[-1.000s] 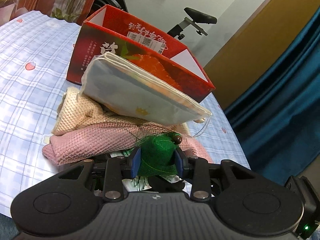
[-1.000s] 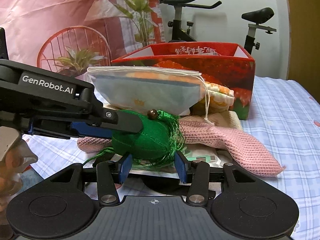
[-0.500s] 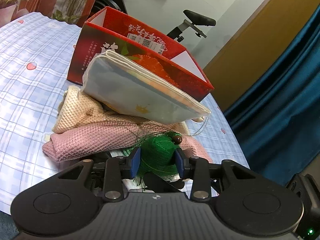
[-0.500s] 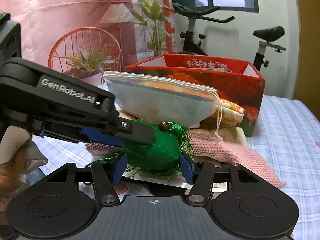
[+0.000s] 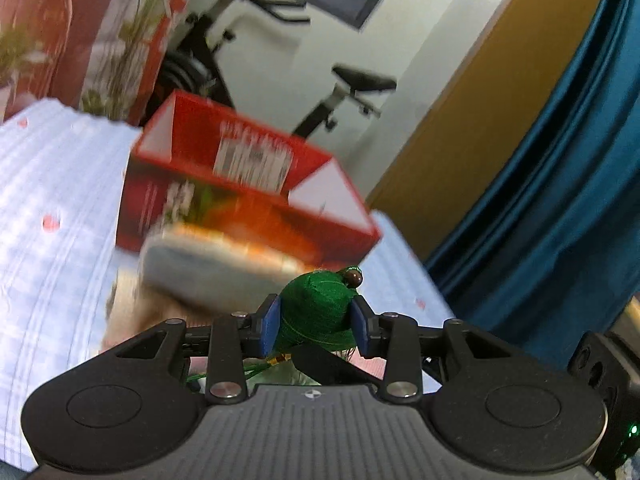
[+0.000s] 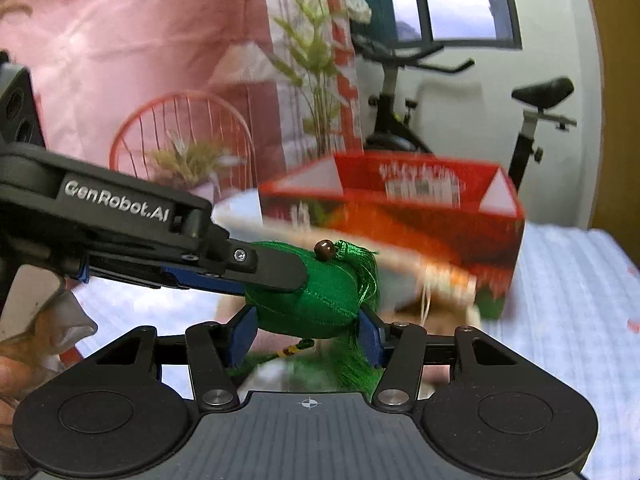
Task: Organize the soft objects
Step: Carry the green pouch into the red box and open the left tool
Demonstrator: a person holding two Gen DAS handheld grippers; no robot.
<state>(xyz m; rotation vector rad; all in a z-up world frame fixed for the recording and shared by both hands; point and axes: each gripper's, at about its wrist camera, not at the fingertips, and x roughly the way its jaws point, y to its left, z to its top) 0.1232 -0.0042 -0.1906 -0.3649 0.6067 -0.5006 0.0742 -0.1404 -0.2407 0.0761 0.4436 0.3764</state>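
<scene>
Green sachet (image 5: 316, 308), red box (image 5: 256, 216), seemingly blue-checked tablecloth (image 5: 52, 208).

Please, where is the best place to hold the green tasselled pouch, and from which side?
Grip the green pouch across its rounded padded body, from the sides, as the right hand-held gripper does now. Avoid the bead and loose tassel: they would likely slip.

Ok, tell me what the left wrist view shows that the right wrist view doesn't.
Only the left wrist view: a blue curtain and an ochre wall panel.
Only the right wrist view: the left gripper from the side, a pink sheet, the green tassel.
Both: the green pouch clamped by both grippers, the red box, the exercise bike.
</scene>
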